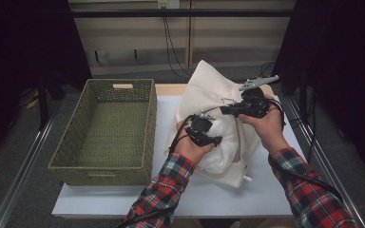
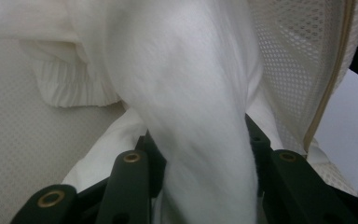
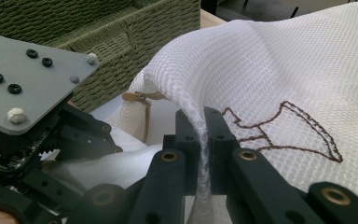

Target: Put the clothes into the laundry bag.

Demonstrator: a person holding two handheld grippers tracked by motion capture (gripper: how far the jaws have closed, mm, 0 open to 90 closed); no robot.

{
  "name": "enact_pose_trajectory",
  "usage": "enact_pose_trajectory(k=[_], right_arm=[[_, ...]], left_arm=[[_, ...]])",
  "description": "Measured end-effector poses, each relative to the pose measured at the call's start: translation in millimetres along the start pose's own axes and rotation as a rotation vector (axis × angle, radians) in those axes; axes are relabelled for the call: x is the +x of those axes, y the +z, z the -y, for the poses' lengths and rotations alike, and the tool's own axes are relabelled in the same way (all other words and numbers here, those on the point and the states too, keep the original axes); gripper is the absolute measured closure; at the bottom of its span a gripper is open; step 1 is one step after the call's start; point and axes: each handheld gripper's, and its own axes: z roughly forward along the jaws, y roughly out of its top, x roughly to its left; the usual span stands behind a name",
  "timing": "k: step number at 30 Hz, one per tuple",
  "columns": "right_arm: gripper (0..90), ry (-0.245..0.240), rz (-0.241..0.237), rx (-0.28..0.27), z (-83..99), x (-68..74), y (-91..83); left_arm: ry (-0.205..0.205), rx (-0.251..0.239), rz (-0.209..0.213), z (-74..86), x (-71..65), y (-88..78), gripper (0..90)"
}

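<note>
A white mesh bag with a brown stitched figure stands lifted above the white table. My right gripper is shut on the bag's rim near its beige zipper; in the right gripper view the jaws pinch a thin fold of mesh. My left gripper is lower and nearer, at the bag's mouth. It is shut on a thick fold of white cloth, with mesh and zipper tape to its right. Whether the cloth lies partly in the bag cannot be told.
A green woven basket with nothing in it stands on the table's left half, close beside the bag. Bare table shows in front of the bag and at the right. Metal rails run along both sides of the table.
</note>
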Motion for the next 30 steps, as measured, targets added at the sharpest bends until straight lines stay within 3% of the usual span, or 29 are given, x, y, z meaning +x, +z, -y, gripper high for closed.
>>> enact_pose_trajectory(k=[3, 7, 10, 14, 17, 20, 24, 30], right_arm=[[86.7, 0.000, -0.005, -0.002, 0.1, 0.0, -1.1], [86.7, 0.003, -0.006, -0.003, 0.4, -0.4, -1.8], [86.7, 0.010, -0.005, -0.005, 1.2, -0.3, -1.4], [86.7, 0.007, -0.007, -0.002, 2.9, -1.3, 0.1], [86.7, 0.014, -0.007, -0.002, 4.7, -2.6, 0.5], [86.8, 0.013, -0.009, -0.001, 6.1, -3.2, 2.0], [86.7, 0.009, -0.014, 0.003, 6.3, -4.5, 3.6], [86.7, 0.007, -0.006, 0.009, 6.7, -4.9, 5.5]], left_arm=[[0.001, -0.034, -0.019, -4.4, -0.4, -0.1, 63.8], [0.013, -0.043, -0.034, -7.7, 1.3, 4.8, 63.4], [-0.003, -0.065, -0.040, -6.5, 0.9, 14.1, 63.0], [0.024, -0.054, -0.039, -1.2, 0.4, 25.7, 60.7], [0.003, -0.051, -0.034, 3.1, 2.0, 30.8, 58.2], [-0.002, -0.051, -0.033, 6.5, 3.7, 32.4, 53.2], [-0.022, -0.062, -0.025, 9.4, 5.3, 30.7, 40.1], [0.003, -0.056, -0.025, 9.5, 4.2, 22.7, 23.1]])
